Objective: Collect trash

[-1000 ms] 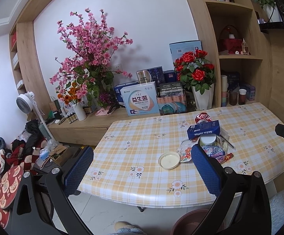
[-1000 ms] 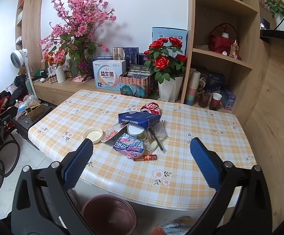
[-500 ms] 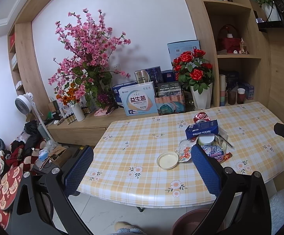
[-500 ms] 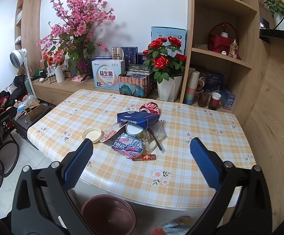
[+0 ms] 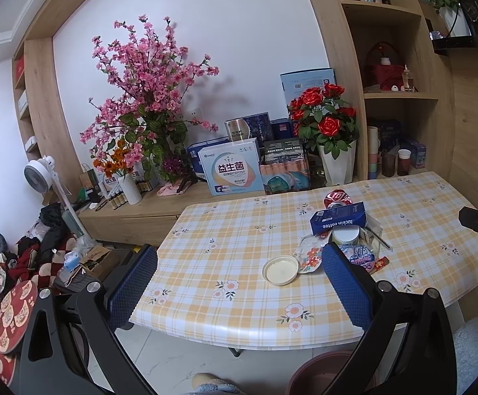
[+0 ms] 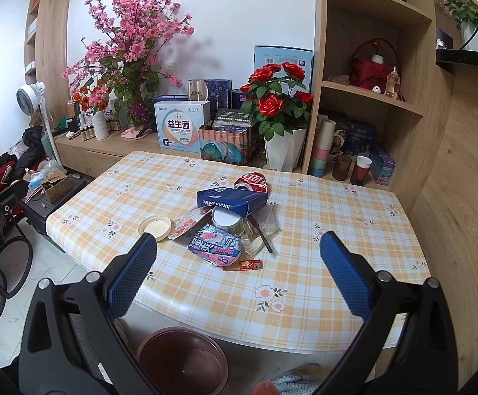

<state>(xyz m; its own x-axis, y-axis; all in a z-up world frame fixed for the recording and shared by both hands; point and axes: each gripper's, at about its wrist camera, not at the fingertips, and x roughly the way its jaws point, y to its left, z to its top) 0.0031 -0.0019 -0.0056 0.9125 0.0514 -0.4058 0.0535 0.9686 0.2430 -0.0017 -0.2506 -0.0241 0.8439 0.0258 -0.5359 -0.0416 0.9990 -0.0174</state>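
Trash [image 6: 229,227] sits piled mid-table; both grippers [image 6: 238,263] [image 5: 239,273] wide open, empty, so I'd grab the lid [image 6: 154,227] first, bin [image 6: 183,358] below.

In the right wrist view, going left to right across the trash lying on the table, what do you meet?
Round cream lid → floral wrapper → pink snack packet → small red sachet → clear plastic bag with the dark utensil. The blue luckin coffee box, white tub and crushed red can overlap, so they are left out.
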